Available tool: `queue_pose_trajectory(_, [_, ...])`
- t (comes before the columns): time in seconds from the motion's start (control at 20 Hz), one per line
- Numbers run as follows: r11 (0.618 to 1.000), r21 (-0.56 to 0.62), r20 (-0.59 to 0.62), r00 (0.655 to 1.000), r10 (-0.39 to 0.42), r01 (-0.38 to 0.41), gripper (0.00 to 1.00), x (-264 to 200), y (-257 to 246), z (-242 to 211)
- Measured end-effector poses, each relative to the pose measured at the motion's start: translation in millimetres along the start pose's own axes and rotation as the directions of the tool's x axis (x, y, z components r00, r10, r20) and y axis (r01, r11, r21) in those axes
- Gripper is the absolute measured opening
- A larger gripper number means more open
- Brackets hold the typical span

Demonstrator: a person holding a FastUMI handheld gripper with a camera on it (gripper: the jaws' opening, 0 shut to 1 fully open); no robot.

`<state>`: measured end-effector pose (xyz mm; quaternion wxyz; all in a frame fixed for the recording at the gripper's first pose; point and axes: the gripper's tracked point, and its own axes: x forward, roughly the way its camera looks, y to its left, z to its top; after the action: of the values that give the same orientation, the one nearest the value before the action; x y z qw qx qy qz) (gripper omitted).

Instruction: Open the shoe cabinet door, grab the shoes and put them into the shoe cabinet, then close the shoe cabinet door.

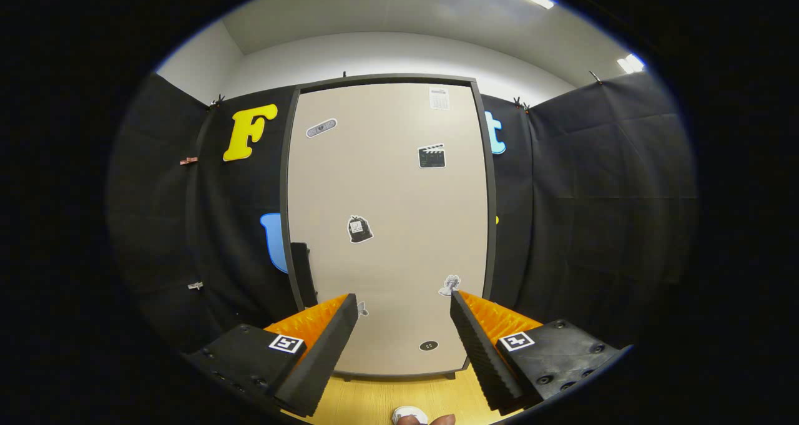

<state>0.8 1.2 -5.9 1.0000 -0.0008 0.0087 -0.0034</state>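
Fingers spread wide and gripping nothing, the hand-held gripper (pixel 404 325) faces the shoe cabinet (pixel 387 225) head-on, well short of touching it. Its beige door (pixel 399 194), dotted with small stickers (pixel 431 156), sits flush in the dark frame, so by the look of it the opening step is not yet done, unless the whole job is already over; one frame cannot say which. A dark handle-like piece (pixel 303 272) projects at the door's left edge, low down, a likely place to pull. Below, between the fingers, wooden floor (pixel 374 400) runs up to the cabinet's bottom edge, and something white and rounded (pixel 409 414), possibly the toe of a shoe, pokes in at the floor's near edge, too cropped to name with confidence. Held level and centred on the door's lower half, the gripper points straight forward.
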Motion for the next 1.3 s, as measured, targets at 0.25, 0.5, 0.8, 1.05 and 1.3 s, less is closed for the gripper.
queue_pose_trajectory(0.25, [1.0,-0.008,-0.001,1.0,-0.014,0.014,0.97,0.0,0.1,0.4])
queue_pose_trajectory(0.5, [1.0,-0.002,-0.01,1.0,-0.011,0.011,0.97,1.0,3.2,-3.1])
queue_pose_trajectory(0.8, [0.998,0.04,-0.015,0.998,0.054,-0.054,0.98,24.2,60.6,0.6])
queue_pose_trajectory(1.05, [0.992,0.065,-0.024,0.993,0.113,-0.111,0.98,54.6,113.8,-7.0])
queue_pose_trajectory(1.3, [0.989,0.077,-0.054,0.99,0.131,-0.127,0.98,92.4,150.2,-28.8])
